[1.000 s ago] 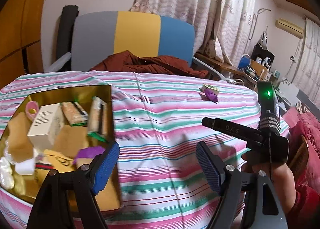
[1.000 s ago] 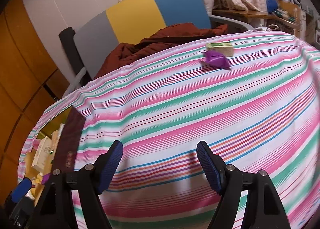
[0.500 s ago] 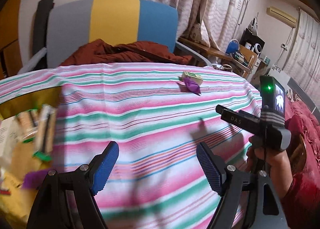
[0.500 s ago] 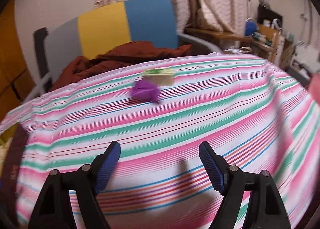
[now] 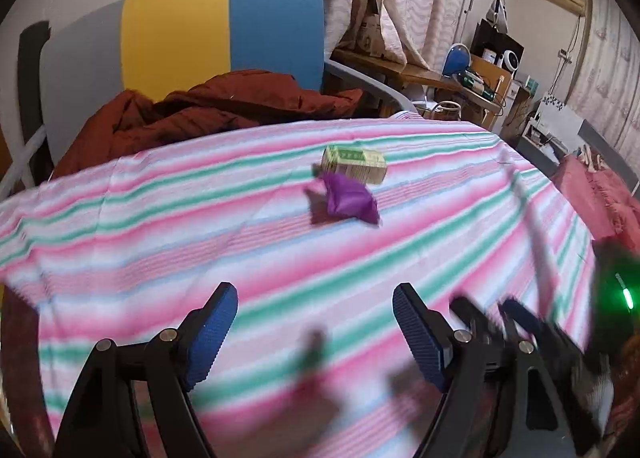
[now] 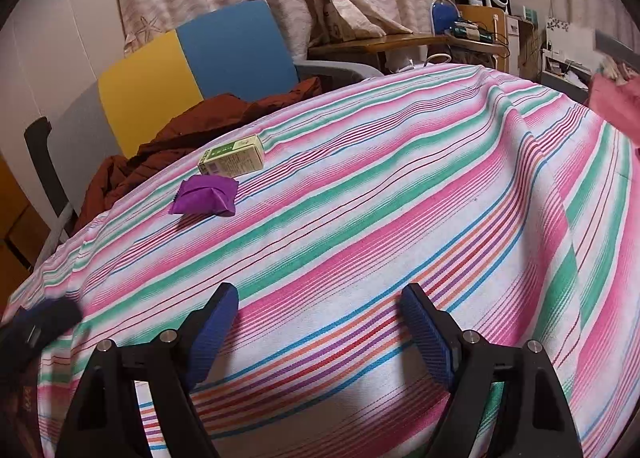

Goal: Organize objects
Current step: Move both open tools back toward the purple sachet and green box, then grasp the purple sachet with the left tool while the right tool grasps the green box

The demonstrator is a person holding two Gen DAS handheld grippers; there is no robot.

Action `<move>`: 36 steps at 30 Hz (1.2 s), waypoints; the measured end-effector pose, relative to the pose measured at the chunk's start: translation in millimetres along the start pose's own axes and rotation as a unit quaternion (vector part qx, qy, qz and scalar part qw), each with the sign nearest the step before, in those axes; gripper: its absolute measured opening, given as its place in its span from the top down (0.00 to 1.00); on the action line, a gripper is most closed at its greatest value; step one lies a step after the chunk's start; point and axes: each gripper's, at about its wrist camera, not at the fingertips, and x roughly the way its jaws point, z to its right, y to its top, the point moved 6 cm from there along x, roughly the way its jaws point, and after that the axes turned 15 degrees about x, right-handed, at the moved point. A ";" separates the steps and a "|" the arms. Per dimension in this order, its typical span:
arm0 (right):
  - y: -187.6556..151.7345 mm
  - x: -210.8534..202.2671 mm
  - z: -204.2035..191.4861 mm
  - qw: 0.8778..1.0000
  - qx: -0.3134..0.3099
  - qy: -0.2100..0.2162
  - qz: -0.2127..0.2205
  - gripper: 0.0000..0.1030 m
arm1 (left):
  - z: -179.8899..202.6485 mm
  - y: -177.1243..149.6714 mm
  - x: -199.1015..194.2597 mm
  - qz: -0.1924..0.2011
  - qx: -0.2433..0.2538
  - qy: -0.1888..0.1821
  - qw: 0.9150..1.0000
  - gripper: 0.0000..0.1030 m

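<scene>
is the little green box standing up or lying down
Lying down: the box rests on a long side on the cloth, behind the purple pouch.

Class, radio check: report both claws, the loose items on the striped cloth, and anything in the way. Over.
Left claw open, empty. Right claw open, empty. Purple crinkled packet and small yellow-green cardboard box side by side on striped tablecloth. Nothing between claws and them. Over.

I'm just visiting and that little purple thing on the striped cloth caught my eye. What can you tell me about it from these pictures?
The purple packet is a small, soft-looking pouch, creased and folded down its middle, of what looks like thin plastic or paper, with no print visible. It lies flat on the striped tablecloth, toward the far side near the chair. Just behind it sits a small green and cream box; in the left wrist view the two overlap, so whether they touch cannot be told. Neither gripper is near it, and nothing holds it.
</scene>
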 end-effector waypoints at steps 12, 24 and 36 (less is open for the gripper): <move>-0.8 2.4 2.7 1.000 0.012 0.021 0.006 0.14 | 12.2 60.5 91.3 -0.028 0.025 0.020 0.999 0.21; -4.7 5.1 -1.1 1.000 -0.002 0.006 0.011 0.13 | 7.7 61.0 120.1 -0.026 0.042 0.002 0.999 0.53; -4.8 5.3 -1.0 1.000 -0.008 -0.002 0.010 0.13 | -43.6 13.6 62.9 0.017 0.037 0.042 0.998 0.54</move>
